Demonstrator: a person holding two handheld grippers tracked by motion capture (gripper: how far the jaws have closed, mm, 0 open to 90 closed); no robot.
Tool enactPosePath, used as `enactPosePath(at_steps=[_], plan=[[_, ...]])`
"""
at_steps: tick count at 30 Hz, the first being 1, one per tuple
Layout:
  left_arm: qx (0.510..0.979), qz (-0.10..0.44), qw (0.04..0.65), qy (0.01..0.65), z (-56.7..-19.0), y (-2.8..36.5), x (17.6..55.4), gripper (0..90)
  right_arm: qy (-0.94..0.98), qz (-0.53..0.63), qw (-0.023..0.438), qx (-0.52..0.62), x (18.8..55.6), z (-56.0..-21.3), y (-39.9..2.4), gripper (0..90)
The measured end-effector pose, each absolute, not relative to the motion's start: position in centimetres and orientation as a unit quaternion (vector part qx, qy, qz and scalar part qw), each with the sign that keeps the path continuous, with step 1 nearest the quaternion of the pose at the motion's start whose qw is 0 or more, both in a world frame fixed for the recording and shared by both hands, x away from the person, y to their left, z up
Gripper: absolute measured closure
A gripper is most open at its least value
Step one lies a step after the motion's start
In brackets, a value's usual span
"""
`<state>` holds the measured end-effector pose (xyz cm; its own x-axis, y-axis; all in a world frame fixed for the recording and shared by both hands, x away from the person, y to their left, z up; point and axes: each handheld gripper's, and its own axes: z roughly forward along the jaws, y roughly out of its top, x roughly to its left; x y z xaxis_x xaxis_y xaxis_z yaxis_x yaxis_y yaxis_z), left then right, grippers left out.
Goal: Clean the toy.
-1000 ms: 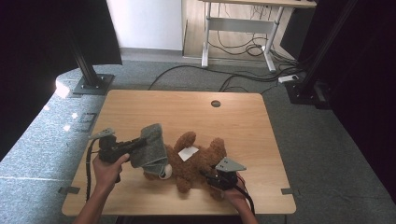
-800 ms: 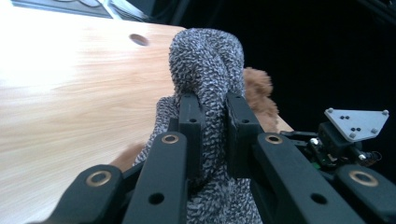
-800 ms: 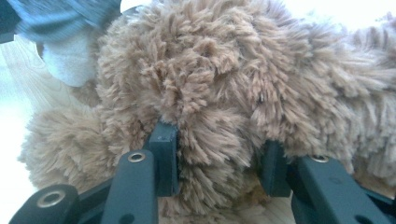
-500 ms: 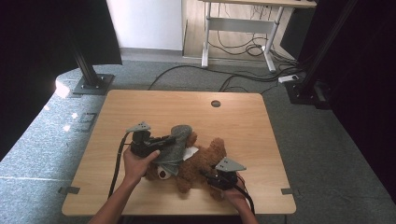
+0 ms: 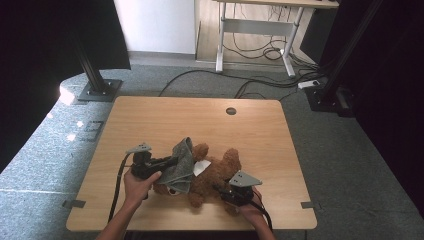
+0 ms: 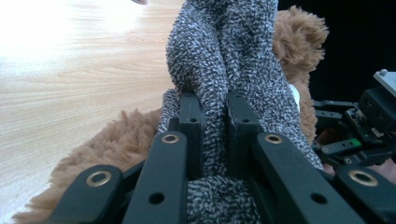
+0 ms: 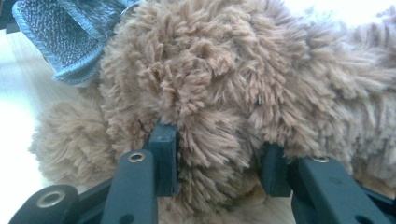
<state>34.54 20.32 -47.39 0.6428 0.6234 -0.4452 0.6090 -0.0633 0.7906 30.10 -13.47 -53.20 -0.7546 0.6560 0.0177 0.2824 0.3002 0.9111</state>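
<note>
A brown plush teddy bear lies on the wooden table, near its front edge. A grey knitted cloth is draped over the bear's head end. My left gripper is shut on that grey cloth, whose fabric is pinched between the pads in the left gripper view. My right gripper is shut on a limb of the bear, with fur bulging between its pads. A white tag shows on the bear's body beside the cloth.
A round cable hole sits near the table's far edge. Black stand bases flank the table on the grey carpet, and cables run across the floor behind. A white desk frame stands further back.
My left gripper carried the grey cloth rightward over the bear, then drew back left and sank, leaving the cloth draped on the bear's head. The right gripper and the bear stayed put.
</note>
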Motion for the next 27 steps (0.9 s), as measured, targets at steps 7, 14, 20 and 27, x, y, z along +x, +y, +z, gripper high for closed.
enactPosePath(at_steps=[7, 14, 20, 27], plan=[[0.721, -0.007, 0.547, 0.426, -47.6, 21.7, 34.2, 79.1, 0.789, 0.511, 0.176, 0.293, 29.6, -53.2, -13.6, 55.9], [0.717, 0.005, 0.545, 0.436, -47.6, 23.6, 33.4, 79.1, 0.790, 0.510, 0.175, 0.291, 29.4, -53.3, -13.7, 56.1], [0.700, 0.008, 0.553, 0.452, -48.7, 25.4, 32.7, 79.2, 0.790, 0.510, 0.175, 0.292, 29.4, -53.2, -13.6, 56.1], [0.691, -0.007, 0.550, 0.469, -49.8, 26.9, 32.4, 79.1, 0.790, 0.513, 0.170, 0.290, 29.4, -53.3, -13.7, 56.2]])
